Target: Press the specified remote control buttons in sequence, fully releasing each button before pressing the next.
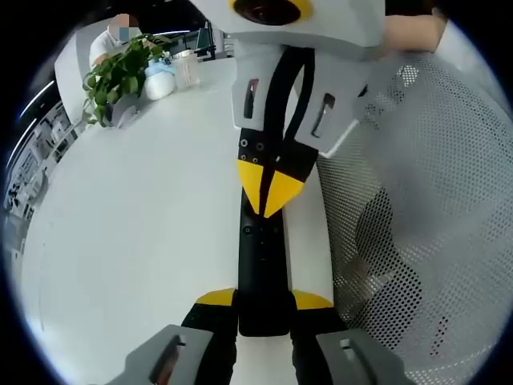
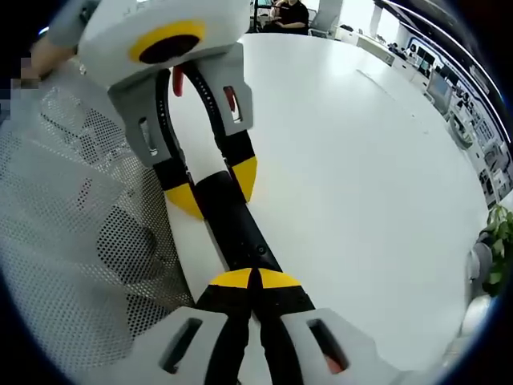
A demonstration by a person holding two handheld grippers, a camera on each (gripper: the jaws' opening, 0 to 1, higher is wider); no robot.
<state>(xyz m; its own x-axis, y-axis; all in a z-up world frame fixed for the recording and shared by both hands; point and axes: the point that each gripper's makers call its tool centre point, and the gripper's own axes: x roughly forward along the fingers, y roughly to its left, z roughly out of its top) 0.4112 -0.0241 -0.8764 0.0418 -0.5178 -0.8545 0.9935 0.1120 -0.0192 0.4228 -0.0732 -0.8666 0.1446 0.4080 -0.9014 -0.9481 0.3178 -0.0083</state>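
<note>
A long black remote control (image 1: 260, 257) lies on the white table (image 1: 136, 224) near its edge. My left gripper (image 1: 263, 301) is shut on the remote's near end, one yellow-tipped jaw on each side. My right gripper (image 1: 270, 192) comes in from the top of the left gripper view, with its yellow tips shut together and resting on the remote's button face. In the right gripper view, the right gripper (image 2: 256, 278) is shut with its tips down on the remote (image 2: 236, 224). There the left gripper (image 2: 215, 187) clamps the far end.
A white perforated mesh surface (image 1: 417, 200) (image 2: 64, 224) runs along the table edge beside the remote. A potted plant (image 1: 120, 72) and white containers (image 1: 172, 76) stand at the far side. A person (image 2: 288, 12) sits at the table's far end.
</note>
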